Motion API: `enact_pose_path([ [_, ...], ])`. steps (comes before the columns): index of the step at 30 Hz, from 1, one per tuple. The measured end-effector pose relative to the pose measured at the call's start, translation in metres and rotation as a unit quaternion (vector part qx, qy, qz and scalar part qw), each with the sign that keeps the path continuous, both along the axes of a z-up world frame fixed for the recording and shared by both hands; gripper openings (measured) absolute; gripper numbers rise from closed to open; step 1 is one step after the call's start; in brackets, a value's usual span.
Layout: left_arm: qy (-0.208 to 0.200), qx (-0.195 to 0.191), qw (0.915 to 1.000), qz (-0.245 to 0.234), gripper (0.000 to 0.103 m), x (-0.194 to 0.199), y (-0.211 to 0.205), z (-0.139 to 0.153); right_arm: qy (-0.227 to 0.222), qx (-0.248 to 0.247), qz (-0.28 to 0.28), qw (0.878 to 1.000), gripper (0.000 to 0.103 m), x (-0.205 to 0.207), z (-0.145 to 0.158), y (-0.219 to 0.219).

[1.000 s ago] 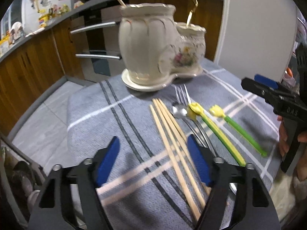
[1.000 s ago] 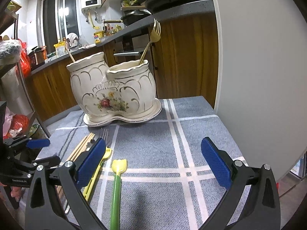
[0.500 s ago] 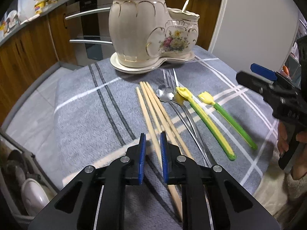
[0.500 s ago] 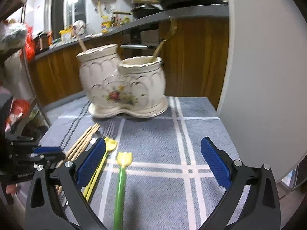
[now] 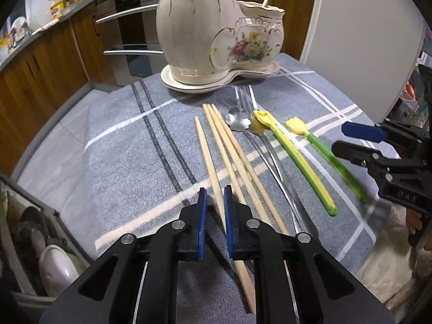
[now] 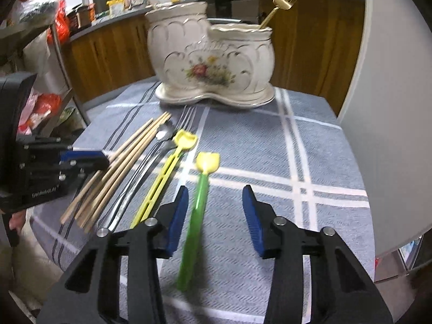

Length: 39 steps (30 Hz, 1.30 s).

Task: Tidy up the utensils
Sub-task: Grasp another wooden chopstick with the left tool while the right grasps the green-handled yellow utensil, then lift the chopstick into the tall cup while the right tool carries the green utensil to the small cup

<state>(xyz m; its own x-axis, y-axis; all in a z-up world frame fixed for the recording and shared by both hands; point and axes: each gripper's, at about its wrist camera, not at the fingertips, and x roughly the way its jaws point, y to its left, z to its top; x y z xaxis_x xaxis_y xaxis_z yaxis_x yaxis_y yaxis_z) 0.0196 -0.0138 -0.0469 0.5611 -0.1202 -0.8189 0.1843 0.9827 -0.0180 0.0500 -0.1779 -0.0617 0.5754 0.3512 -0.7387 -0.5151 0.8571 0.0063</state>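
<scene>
Left gripper (image 5: 215, 198) is pinched on the leftmost wooden chopstick (image 5: 209, 159) — long axis toward the ceramic holder (image 5: 216, 32) dead ahead; right gripper (image 6: 213, 210), jaws apart, straddles the green-handled scoop (image 6: 198, 202) — probably not gripped.

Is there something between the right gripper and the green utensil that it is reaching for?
No, nothing visible. The green utensil lies alone on the cloth, its handle already between the fingers of the open right gripper. The yellow utensil lies to its left, apart from it.
</scene>
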Motion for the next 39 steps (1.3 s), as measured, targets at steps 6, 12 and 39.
enact_pose_path([
  [6, 0.014, 0.008, 0.9999, 0.003, 0.014, 0.004, -0.008, -0.001, 0.019, -0.008, 0.0, 1.0, 0.04, 0.006, -0.003, 0.007],
  [12, 0.009, 0.02, 0.9997, 0.01, 0.014, 0.007, -0.007, -0.002, 0.026, -0.027, 0.002, 0.999, 0.026, 0.012, -0.01, 0.011],
  [39, -0.151, -0.053, 0.9863, -0.04, 0.006, -0.021, 0.023, 0.05, -0.091, 0.106, 0.014, 0.99, 0.009, 0.002, 0.045, -0.002],
])
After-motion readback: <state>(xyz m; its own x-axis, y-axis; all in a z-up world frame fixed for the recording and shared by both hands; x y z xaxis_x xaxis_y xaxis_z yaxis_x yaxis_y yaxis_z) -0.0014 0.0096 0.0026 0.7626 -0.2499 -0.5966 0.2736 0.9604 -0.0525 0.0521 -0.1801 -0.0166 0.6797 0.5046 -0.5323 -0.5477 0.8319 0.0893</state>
